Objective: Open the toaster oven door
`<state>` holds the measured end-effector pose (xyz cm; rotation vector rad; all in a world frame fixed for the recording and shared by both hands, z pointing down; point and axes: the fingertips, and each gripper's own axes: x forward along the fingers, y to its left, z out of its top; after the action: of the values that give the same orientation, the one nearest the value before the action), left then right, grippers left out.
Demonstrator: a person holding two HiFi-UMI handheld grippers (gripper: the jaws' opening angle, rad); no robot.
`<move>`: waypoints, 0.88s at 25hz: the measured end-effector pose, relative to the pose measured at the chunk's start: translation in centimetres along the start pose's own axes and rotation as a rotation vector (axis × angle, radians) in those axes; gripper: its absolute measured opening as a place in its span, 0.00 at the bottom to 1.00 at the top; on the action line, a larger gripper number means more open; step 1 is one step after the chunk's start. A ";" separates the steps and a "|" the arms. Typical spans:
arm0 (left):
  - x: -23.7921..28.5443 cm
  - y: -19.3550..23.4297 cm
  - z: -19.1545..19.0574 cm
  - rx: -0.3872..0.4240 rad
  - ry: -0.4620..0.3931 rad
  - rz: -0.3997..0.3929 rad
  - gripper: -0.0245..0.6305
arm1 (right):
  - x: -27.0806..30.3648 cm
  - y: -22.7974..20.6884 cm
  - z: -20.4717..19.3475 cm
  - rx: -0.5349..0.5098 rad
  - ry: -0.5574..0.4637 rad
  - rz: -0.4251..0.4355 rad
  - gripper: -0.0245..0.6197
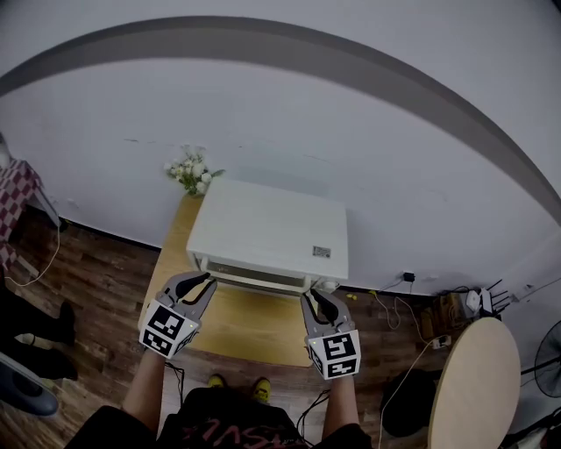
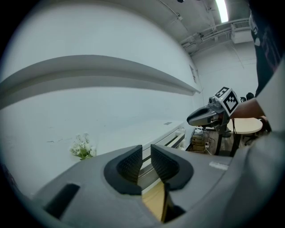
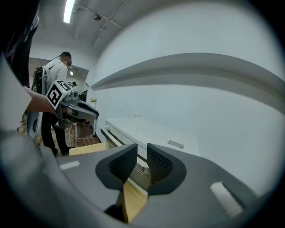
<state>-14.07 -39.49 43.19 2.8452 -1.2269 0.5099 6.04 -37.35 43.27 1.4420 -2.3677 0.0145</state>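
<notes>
While the white box-shaped toaster oven (image 1: 267, 235) sits closed mid-frame, the left gripper (image 1: 203, 282) and right gripper (image 1: 316, 298) are held released below it.

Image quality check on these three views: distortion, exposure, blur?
Head view: heavy barrel distortion, the grey wall band bows into an arc; light flat and dim, toaster oven sharp, no glare. Left gripper view: fisheye circle, black corners, ceiling light blown out. Right gripper view: same black corners, ceiling light blown out.
</notes>
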 end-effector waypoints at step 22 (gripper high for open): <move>2.1 -2.0 -1.6 0.353 0.225 -0.193 0.17 | 1.5 1.6 0.1 -0.375 0.109 0.235 0.23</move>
<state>-11.82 -39.37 45.54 3.0249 -0.8895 1.0993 4.00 -37.90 43.92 0.9630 -2.2842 -0.2684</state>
